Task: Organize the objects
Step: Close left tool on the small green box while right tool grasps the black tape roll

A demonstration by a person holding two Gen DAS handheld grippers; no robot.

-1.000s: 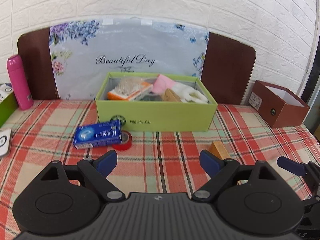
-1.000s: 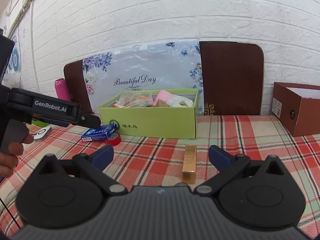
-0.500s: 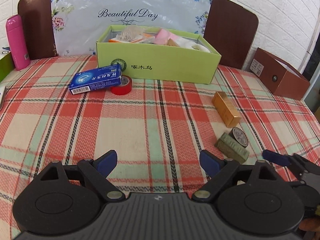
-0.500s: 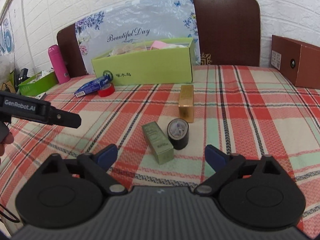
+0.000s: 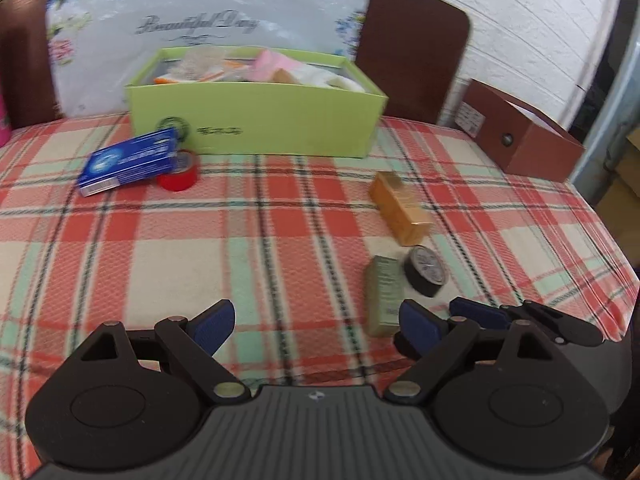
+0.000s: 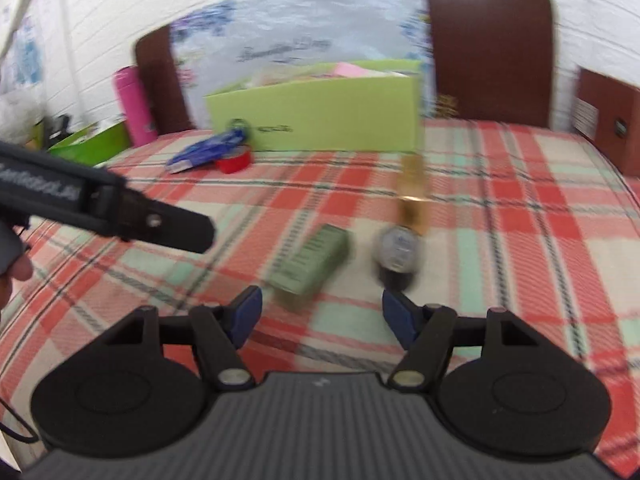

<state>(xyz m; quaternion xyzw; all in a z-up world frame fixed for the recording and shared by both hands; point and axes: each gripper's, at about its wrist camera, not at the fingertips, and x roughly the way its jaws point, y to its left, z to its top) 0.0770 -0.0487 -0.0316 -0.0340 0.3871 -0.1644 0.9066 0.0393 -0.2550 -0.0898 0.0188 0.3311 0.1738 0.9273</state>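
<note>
Over a plaid-clothed counter, the right gripper, fingers just narrowing on nothing, hovers near an olive-green carton at twelve o'clock, while the left gripper stays wide and empty; a skewed close could nudge the black tape roll at one o'clock.

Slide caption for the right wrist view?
Right gripper, jaws closing with nothing between, near olive box and black tape roll.
</note>
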